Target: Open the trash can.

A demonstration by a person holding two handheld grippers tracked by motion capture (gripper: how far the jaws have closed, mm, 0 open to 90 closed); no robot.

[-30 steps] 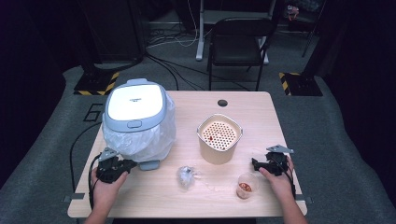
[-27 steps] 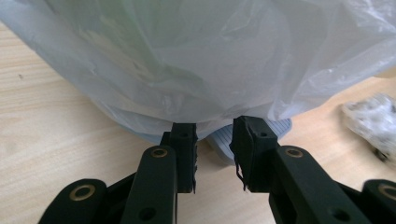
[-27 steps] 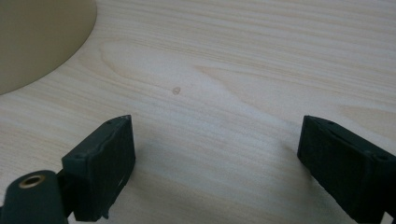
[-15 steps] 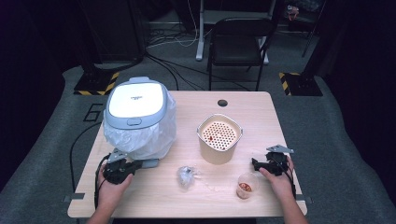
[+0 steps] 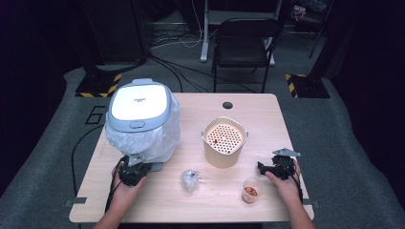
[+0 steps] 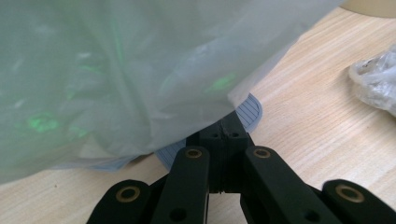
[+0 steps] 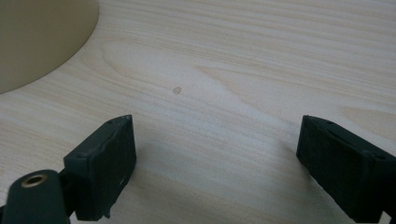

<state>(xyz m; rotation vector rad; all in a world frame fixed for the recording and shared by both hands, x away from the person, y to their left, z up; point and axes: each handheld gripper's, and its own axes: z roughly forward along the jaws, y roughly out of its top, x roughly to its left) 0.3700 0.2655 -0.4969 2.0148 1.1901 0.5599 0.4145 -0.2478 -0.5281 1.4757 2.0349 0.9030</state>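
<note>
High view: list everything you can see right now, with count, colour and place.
table: one, light wood, centre
cooker: one, white and grey, rear left, wrapped in clear plastic bag
perforated basket: one, beige, centre right
crumpled plastic wrap: one, clear, front centre
small cup: one, clear with reddish contents, front right
chair: one, black, behind table
left tongs: black, shut at the bag's lower edge; a pinch on the plastic isn't clear
right tongs: black, open, over bare table beside the cup
</note>
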